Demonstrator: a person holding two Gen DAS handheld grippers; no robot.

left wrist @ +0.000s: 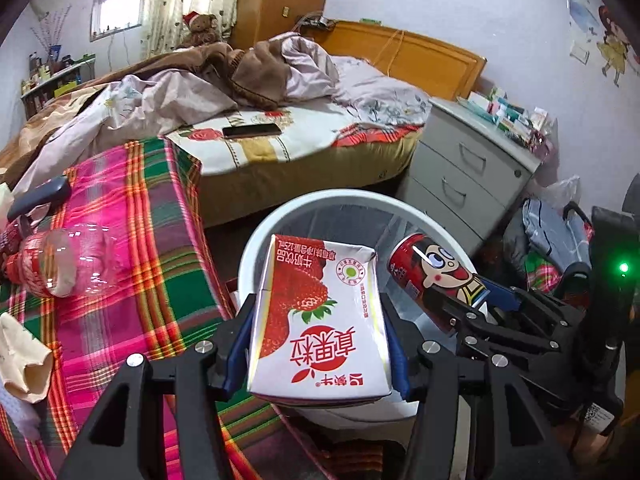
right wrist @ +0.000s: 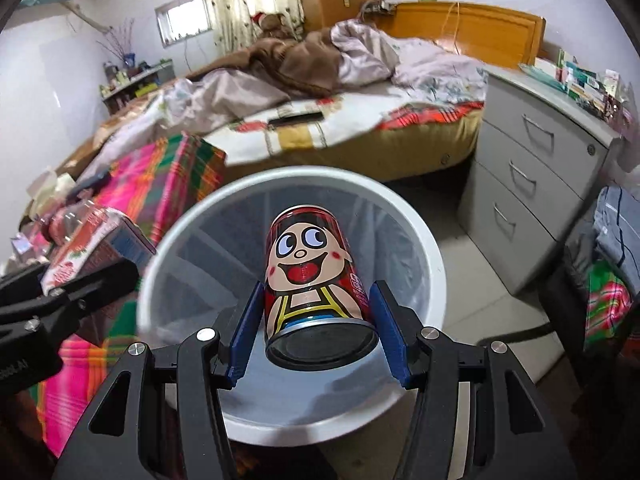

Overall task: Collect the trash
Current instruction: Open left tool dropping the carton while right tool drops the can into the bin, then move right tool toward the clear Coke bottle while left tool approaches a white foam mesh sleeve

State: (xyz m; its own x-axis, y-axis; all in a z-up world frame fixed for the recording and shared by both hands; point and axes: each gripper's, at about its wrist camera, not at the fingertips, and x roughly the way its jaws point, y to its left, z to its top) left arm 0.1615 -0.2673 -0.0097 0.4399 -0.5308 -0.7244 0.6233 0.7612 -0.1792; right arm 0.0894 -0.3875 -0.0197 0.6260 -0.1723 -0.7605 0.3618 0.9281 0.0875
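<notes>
Directly ahead of both grippers, the white trash bin [right wrist: 416, 232] sits on the floor, its mouth open beneath the two loads, its inside showing no trash in either view. Just left of the left gripper [left wrist: 318, 340] runs the plaid cloth [left wrist: 152, 216], where more trash waits: one clear plastic bottle [left wrist: 60, 260] lying on its side and one crumpled paper [left wrist: 20, 360] nearer the camera.

Between the left gripper's blue pads, one strawberry milk carton [left wrist: 320, 320] is clamped by its sides, held over the bin's near rim. To its right, the right gripper [right wrist: 316, 320] carries one red cartoon can [right wrist: 308, 276]; its pads stand at the can's flanks, and a sliver of daylight shows on the right side, so whether the grip is firm cannot be told.

The likeliest trouble appears to be at release. The carton hangs above the rim rather than the centre, so dropped here it could strike the edge and fall to the floor. The can, smooth and round, could slip early or roll off the rim if let go too near it. With the grippers side by side over one opening, they may also knock together.

Count: one bin, one bottle, one carton, one can, one paper, two grippers.
</notes>
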